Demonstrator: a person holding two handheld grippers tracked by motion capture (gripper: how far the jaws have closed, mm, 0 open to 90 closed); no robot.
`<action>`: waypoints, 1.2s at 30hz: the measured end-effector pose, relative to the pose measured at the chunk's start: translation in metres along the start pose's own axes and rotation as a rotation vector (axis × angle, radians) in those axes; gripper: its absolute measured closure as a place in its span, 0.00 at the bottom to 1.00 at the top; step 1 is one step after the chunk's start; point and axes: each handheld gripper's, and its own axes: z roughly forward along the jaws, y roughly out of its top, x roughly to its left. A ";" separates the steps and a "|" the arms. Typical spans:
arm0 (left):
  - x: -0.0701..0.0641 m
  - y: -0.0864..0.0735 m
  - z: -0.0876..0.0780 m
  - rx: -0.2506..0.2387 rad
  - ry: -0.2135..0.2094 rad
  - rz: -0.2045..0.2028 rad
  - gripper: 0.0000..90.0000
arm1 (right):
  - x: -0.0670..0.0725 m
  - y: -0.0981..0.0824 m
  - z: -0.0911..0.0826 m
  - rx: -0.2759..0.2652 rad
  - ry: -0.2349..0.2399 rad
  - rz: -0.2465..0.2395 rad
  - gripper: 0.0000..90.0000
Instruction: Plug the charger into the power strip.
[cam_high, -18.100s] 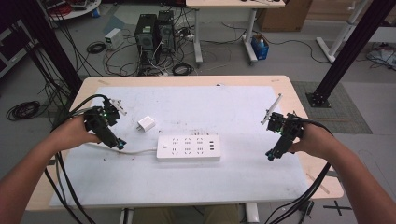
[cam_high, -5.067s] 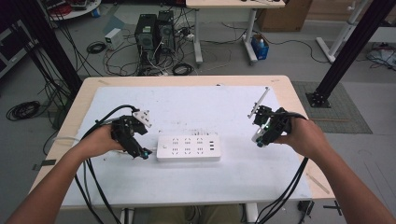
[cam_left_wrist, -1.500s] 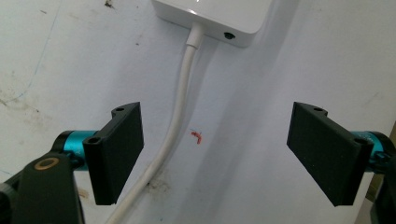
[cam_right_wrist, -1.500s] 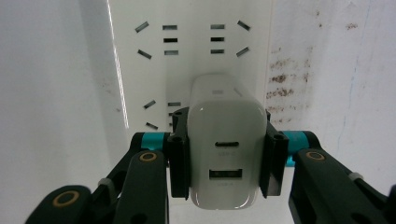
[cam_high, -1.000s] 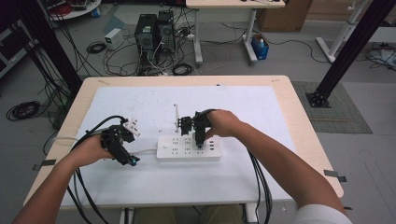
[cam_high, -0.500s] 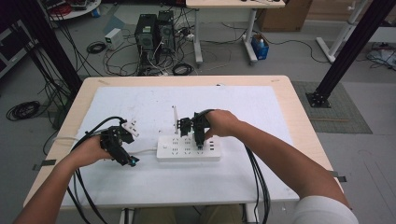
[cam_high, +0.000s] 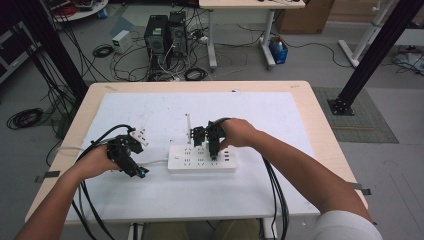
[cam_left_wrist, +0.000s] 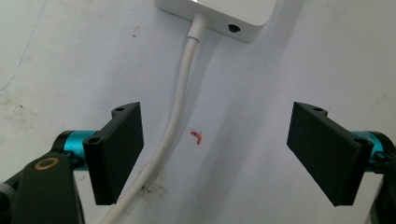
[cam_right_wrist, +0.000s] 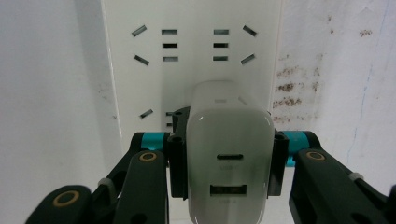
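Observation:
A white power strip (cam_high: 195, 161) lies in the middle of the white mat. My right gripper (cam_high: 213, 153) points down over its right half, shut on a white charger block (cam_right_wrist: 229, 140). The block's two ports face the camera and its far end meets the strip's socket face (cam_right_wrist: 140, 79); its prongs are hidden. My left gripper (cam_high: 138, 171) rests low on the mat just left of the strip. In the left gripper view its jaws stand open, and the strip's white cable (cam_left_wrist: 180, 107) runs between them untouched, up to the strip's end (cam_left_wrist: 233, 14).
The white mat (cam_high: 300, 115) covers most of the wooden table (cam_high: 320, 100). Black cables trail from both grippers off the table's near edge. A small red mark (cam_left_wrist: 197, 136) shows on the mat between the left jaws. Computers and cable tangles sit on the floor beyond.
Since the oldest frames the charger block has left the mat and the right gripper has carried it from the right side to the strip. Nothing has moved over the last second.

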 end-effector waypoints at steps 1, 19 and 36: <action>0.001 0.000 -0.001 0.020 0.000 0.022 0.21 | -0.002 -0.001 0.000 -0.007 0.007 -0.001 0.70; -0.001 -0.002 -0.006 0.001 0.014 0.015 0.21 | -0.027 -0.038 -0.041 -0.282 0.144 0.356 0.15; -0.001 -0.001 -0.013 -0.010 0.037 0.015 0.21 | -0.015 -0.083 -0.072 -0.329 -0.012 0.446 0.01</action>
